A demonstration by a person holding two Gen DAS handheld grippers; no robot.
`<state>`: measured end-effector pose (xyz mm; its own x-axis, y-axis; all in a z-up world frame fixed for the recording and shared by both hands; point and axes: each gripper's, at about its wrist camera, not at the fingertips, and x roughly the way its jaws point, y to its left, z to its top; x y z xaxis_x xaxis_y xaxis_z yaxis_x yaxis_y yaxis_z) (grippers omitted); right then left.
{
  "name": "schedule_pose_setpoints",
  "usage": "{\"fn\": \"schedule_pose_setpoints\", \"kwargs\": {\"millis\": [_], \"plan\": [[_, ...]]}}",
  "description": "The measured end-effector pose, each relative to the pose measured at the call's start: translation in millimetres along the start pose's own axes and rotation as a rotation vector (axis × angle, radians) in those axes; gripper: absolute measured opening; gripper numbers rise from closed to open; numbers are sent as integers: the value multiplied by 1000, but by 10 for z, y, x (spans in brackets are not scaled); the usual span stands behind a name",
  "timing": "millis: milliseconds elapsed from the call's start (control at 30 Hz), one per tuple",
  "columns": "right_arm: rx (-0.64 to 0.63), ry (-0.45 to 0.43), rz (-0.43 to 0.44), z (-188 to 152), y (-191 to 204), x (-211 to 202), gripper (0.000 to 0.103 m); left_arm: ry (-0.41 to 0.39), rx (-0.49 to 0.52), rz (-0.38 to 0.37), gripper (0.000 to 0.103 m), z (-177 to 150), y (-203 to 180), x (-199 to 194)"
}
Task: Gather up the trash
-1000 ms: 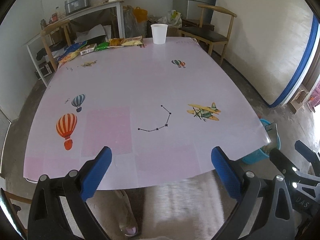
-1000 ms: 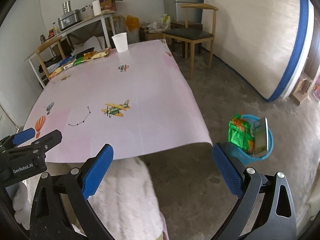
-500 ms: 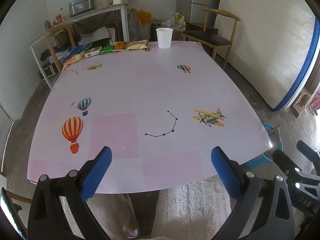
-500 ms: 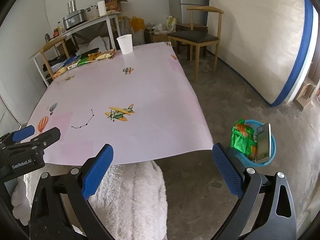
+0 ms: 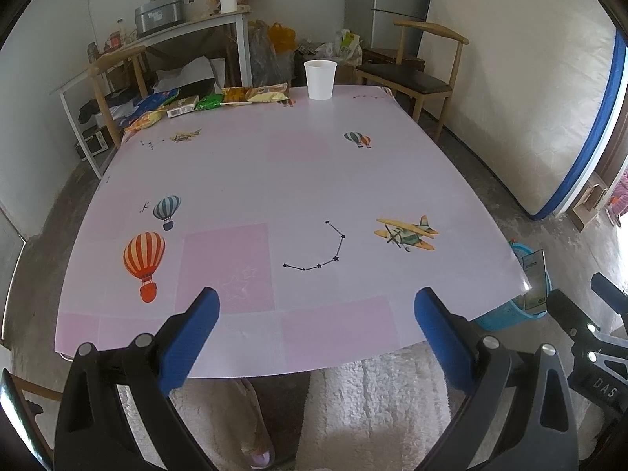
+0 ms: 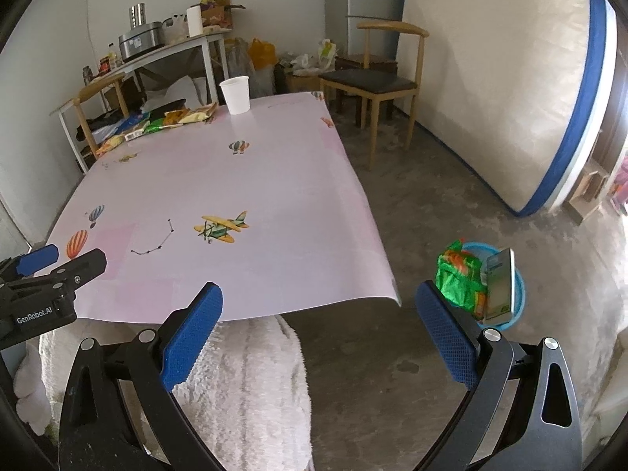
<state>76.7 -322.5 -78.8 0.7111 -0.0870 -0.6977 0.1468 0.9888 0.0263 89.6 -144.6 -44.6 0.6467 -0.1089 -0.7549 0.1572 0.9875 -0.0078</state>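
Several snack wrappers (image 5: 219, 101) and a small box (image 5: 182, 108) lie in a row at the far left edge of the pink table (image 5: 274, 180); they also show in the right wrist view (image 6: 172, 119). A white paper cup (image 5: 320, 79) stands at the far edge. A blue bin (image 6: 510, 294) on the floor right of the table holds a green wrapper (image 6: 459, 278) and a carton (image 6: 500, 286). My left gripper (image 5: 316, 327) is open and empty over the near table edge. My right gripper (image 6: 318, 329) is open and empty, near the table's right corner.
A wooden chair (image 5: 416, 74) stands at the far right corner and another (image 5: 114, 90) at the far left. A white side table (image 5: 165, 43) with a pot stands behind. A mattress (image 6: 510, 98) leans on the right wall. A white fleece garment (image 6: 251, 384) is below me.
Both grippers have drawn back and risen a little, so the table looks lower and farther in both views. Both stay open and empty.
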Motion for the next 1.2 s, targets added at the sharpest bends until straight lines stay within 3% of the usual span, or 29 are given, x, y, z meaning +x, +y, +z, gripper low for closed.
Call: {"fn": "schedule_pose_setpoints", "kwargs": {"millis": [1200], "plan": [[-9,-9,-5,17,14,-60,95,-4,-6,2,97,-32,2,-57]]}}
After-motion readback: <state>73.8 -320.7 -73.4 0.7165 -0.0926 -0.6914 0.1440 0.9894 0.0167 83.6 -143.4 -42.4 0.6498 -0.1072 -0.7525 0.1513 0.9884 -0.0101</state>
